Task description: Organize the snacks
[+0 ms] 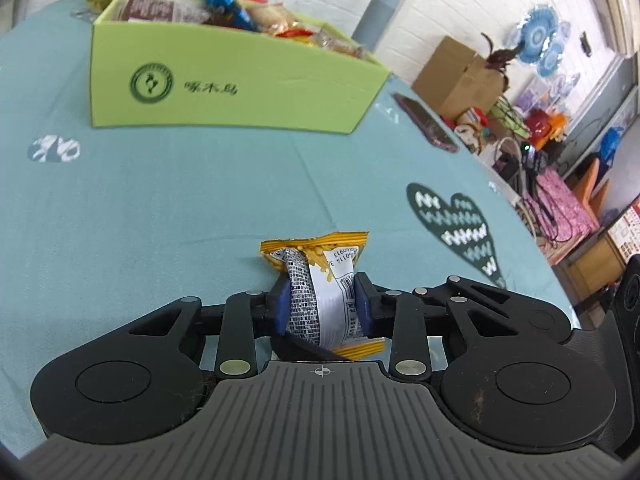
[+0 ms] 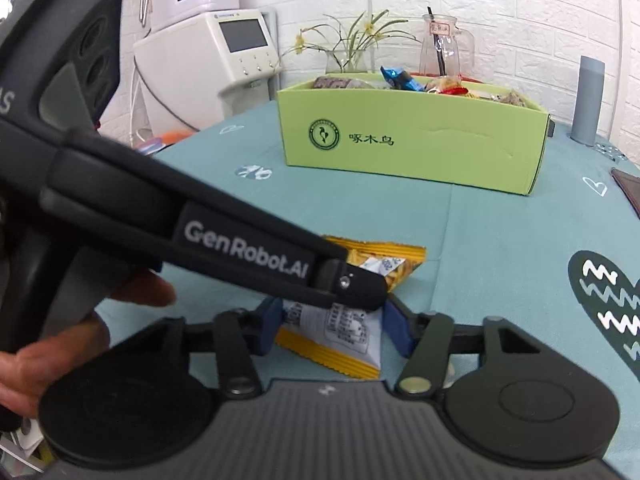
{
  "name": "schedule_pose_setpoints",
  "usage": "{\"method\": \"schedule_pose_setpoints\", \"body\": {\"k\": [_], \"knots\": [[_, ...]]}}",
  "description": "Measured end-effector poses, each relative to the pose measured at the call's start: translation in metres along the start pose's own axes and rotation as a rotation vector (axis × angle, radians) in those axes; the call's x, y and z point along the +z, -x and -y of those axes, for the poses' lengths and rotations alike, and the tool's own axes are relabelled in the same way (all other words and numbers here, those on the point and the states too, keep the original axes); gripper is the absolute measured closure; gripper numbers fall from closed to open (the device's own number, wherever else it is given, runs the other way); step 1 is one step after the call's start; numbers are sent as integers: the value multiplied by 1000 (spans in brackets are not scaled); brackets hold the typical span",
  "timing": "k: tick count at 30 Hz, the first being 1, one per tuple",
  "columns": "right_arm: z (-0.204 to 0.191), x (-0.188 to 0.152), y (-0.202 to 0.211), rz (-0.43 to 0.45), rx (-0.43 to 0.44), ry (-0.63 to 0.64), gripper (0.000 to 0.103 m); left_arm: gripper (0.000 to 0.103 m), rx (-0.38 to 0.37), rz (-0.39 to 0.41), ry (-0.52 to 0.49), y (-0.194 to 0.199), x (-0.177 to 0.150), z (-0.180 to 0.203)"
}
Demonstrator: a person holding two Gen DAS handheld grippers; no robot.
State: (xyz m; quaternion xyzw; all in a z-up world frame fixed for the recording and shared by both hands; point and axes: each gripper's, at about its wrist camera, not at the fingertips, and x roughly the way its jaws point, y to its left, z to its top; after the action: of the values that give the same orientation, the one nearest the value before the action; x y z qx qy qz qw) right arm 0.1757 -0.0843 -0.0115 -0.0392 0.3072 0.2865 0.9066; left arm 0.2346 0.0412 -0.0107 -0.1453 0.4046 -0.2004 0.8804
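While tilted down | left gripper (image 1: 322, 304) pinches yellow snack packet (image 1: 320, 280) | right gripper (image 2: 334, 330) alongside

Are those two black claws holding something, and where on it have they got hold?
Yes. The left gripper squeezes the yellow snack packet across its middle. The right gripper grips the same packet's white lower half by its sides.

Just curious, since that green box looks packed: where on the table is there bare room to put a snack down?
The cloth between the green box and the yellow packet is bare, as is the stretch left of the packet. It is crowded inside the box and around the packet, where both hand-held grippers meet.
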Motion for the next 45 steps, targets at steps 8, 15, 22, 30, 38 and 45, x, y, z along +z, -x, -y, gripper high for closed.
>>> {"method": "schedule_pose_setpoints", "body": {"k": [8,15,22,30,38,45], "knots": [[23,83,-10,149,-41,134,39,95,18,143,-66,13,100,21],[80,171,-69,214,-104,188,35,95,54,184,-83,-34,214,16],[151,191,-138,73,-104,111,31,90,63,47,-96,-131,256,6],[174,185,-146,89,-36,45,18,55,-11,101,-53,-137,250,-11],[155,153,-61,206,-68,56,10,18,59,338,-118,-36,206,18],[128,76,-7,147,-160,-69,10,12,192,364,-74,25,100,29]]}}
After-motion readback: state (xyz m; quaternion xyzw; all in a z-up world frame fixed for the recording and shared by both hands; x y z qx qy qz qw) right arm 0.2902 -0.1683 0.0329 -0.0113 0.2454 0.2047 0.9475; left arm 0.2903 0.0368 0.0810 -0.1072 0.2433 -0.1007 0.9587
